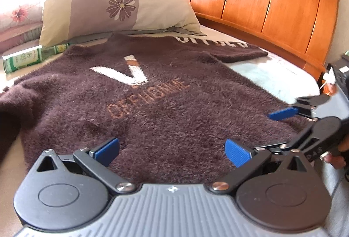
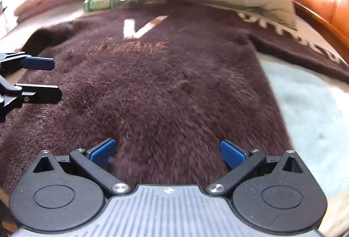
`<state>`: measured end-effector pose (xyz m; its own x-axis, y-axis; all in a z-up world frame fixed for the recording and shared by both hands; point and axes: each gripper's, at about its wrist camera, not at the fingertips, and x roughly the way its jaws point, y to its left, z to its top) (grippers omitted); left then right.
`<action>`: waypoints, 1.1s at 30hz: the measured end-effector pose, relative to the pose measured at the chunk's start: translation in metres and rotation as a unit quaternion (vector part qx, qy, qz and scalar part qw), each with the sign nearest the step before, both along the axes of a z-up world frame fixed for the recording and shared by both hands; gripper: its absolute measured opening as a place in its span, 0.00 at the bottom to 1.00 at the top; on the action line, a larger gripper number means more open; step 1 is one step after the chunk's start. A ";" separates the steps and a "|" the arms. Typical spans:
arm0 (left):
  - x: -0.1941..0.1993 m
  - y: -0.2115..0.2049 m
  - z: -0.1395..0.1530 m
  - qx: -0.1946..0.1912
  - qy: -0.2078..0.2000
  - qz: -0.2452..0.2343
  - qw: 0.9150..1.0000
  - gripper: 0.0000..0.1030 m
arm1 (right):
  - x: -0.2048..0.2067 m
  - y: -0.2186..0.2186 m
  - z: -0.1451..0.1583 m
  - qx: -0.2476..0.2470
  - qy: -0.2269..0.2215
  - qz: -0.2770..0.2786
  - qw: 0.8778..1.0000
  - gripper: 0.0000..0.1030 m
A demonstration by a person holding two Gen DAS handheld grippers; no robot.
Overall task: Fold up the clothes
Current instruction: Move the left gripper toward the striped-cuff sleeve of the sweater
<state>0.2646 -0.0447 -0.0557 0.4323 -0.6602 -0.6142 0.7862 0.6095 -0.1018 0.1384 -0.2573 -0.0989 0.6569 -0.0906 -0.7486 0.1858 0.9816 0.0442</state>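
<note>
Only the left wrist view shows the person's fingers (image 1: 336, 158) at lower right, gripping the right gripper (image 2: 168, 150). The brown fuzzy sweater (image 1: 152, 110) lies flat, filling mid-frame. The left gripper (image 1: 172, 150) and the right one both hover low over its hem, jaws spread wide, holding nothing.

- The sweater (image 1: 152, 106) has its left sleeve cut off by the left wrist view's edge.
- In the right wrist view its near pile and orange lettering (image 2: 133, 46) smear into blur.
- White sleeve lettering (image 1: 212, 43) is unreadable.
- The pillow (image 1: 113, 5) hides the collar.
- The green bottle (image 1: 28, 58) label is too small to read.
</note>
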 end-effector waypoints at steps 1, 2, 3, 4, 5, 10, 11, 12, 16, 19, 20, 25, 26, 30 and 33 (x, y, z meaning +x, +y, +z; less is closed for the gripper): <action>-0.001 0.000 0.000 0.001 -0.002 -0.003 1.000 0.99 | -0.008 0.001 -0.001 -0.001 -0.009 -0.010 1.000 1.00; -0.002 -0.001 0.001 0.002 -0.004 -0.005 1.000 0.99 | -0.016 0.003 -0.003 -0.002 -0.016 -0.020 1.000 1.00; -0.002 -0.001 0.001 0.002 -0.003 -0.007 1.000 0.99 | -0.022 0.007 -0.003 -0.006 -0.018 -0.026 0.999 1.00; -0.003 -0.002 0.001 0.001 -0.002 -0.008 1.000 0.99 | -0.028 0.011 -0.003 -0.011 -0.020 -0.031 0.999 1.00; -0.003 -0.003 0.001 0.002 -0.001 -0.008 1.000 0.99 | -0.033 0.013 -0.003 -0.011 -0.020 -0.036 0.999 1.00; -0.001 -0.007 -0.004 0.026 0.007 0.014 1.000 0.99 | -0.049 0.019 -0.001 -0.005 -0.002 -0.049 0.999 1.00; 0.001 -0.007 -0.006 0.027 0.012 0.015 0.999 0.99 | -0.051 0.020 -0.002 -0.005 0.002 -0.050 0.999 1.00; 0.002 -0.006 -0.008 0.026 0.021 0.016 0.999 0.99 | -0.052 0.021 -0.002 -0.005 0.006 -0.051 0.999 1.00; 0.006 -0.003 -0.013 0.022 0.042 0.024 0.999 0.99 | -0.053 0.025 -0.002 -0.005 0.015 -0.062 0.998 1.00; 0.006 -0.001 -0.012 0.023 0.041 0.025 0.999 0.99 | -0.052 0.026 -0.002 -0.006 0.020 -0.067 0.998 1.00; 0.005 0.000 -0.012 0.023 0.042 0.026 0.999 0.99 | -0.051 0.026 -0.002 -0.006 0.021 -0.067 0.997 1.00; 0.008 0.001 -0.011 0.020 0.048 0.030 0.998 0.99 | -0.052 0.027 -0.002 -0.006 0.022 -0.073 0.997 1.00; 0.009 0.001 -0.012 0.020 0.049 0.030 0.998 0.99 | -0.052 0.027 -0.002 -0.006 0.022 -0.075 0.997 1.00; 0.010 0.001 -0.011 0.019 0.050 0.031 0.998 0.99 | -0.051 0.027 0.002 -0.001 0.032 -0.080 0.996 1.00; 0.009 0.002 -0.011 0.019 0.050 0.033 0.998 0.99 | -0.051 0.029 0.013 0.018 0.019 -0.070 0.997 1.00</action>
